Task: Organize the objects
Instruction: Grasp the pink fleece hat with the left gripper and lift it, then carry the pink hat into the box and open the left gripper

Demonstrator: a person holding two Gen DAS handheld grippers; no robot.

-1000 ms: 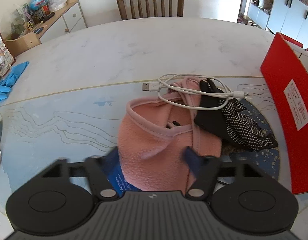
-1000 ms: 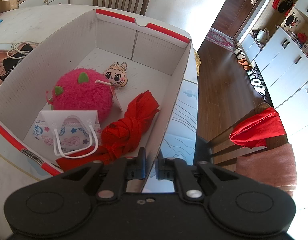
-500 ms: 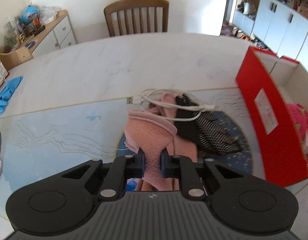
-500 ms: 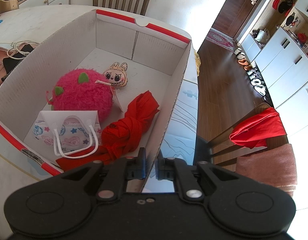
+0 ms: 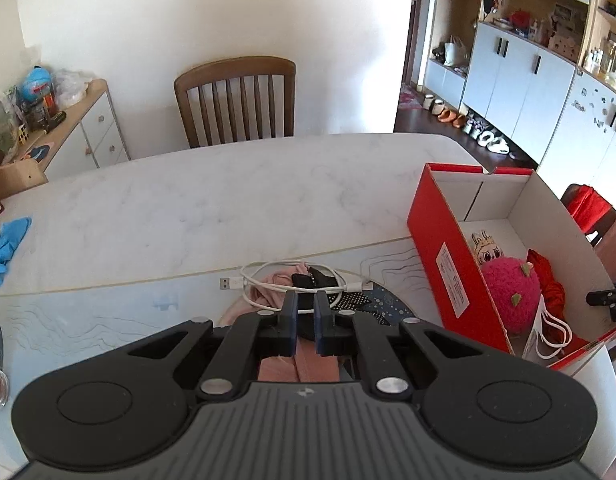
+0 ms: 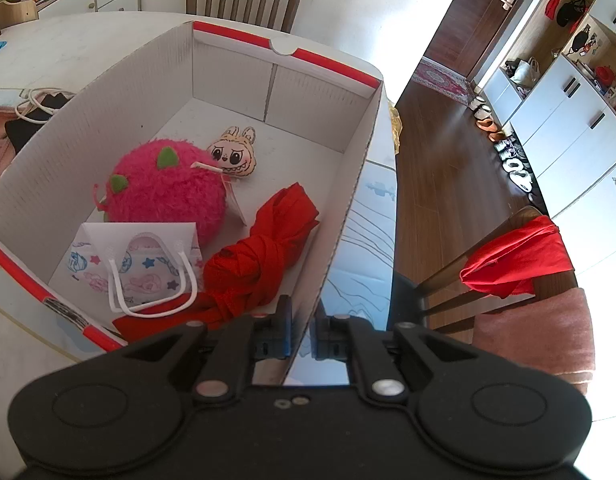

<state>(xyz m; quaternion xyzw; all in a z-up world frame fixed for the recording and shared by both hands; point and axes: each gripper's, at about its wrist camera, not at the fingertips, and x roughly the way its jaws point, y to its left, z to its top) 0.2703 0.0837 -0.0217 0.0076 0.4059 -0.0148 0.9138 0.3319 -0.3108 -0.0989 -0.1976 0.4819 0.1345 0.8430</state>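
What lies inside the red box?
Inside the box: a pink plush ball, a small doll, red cloth and a mask packet. Whatever lies beneath them is hidden.

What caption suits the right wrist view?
Right gripper clamps the box wall beside a pink plush.

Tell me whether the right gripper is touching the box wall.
Touching. The right wrist view shows the right gripper shut on the near end of the box wall, a pad on each side.

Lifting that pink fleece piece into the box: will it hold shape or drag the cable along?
Likely floppy: the pink fleece hangs limp below the left gripper. The white cable lies looped over it, so may snag. Probably light.
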